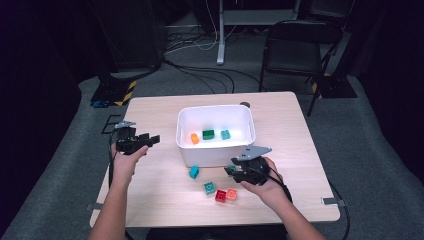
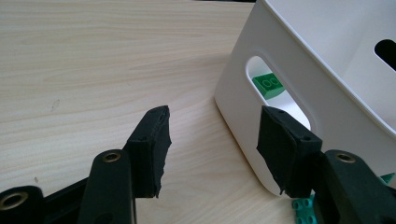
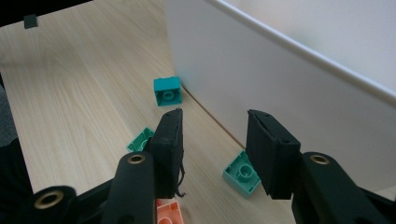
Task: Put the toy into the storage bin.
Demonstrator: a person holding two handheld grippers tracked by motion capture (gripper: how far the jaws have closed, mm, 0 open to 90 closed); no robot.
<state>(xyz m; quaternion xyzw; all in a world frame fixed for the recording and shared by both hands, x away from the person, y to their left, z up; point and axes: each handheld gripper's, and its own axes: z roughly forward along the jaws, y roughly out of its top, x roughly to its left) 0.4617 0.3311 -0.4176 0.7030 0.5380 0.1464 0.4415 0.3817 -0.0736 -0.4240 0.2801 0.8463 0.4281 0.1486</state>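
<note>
The right hand-held gripper (image 3: 214,154) is held open over a mint studded block (image 3: 240,174) on the wood-grain counter (image 3: 70,102), at 6 o'clock of the smooth white bin (image 3: 280,84); the left hand-held gripper (image 2: 212,140) is open, empty.

In the left gripper view the green brick (image 2: 268,86) shows only through the white bin's (image 2: 289,56) handle slot, the bin wall hiding the rest; a teal brick (image 2: 303,211) at the bottom edge is cut off and partly behind the jaw; in the right gripper view the pale teal brick (image 3: 239,173) lies partly behind one jaw; the salmon brick (image 3: 169,213) is cropped by the bottom edge; the green-teal brick (image 3: 141,139) is half hidden by the other jaw.
</note>
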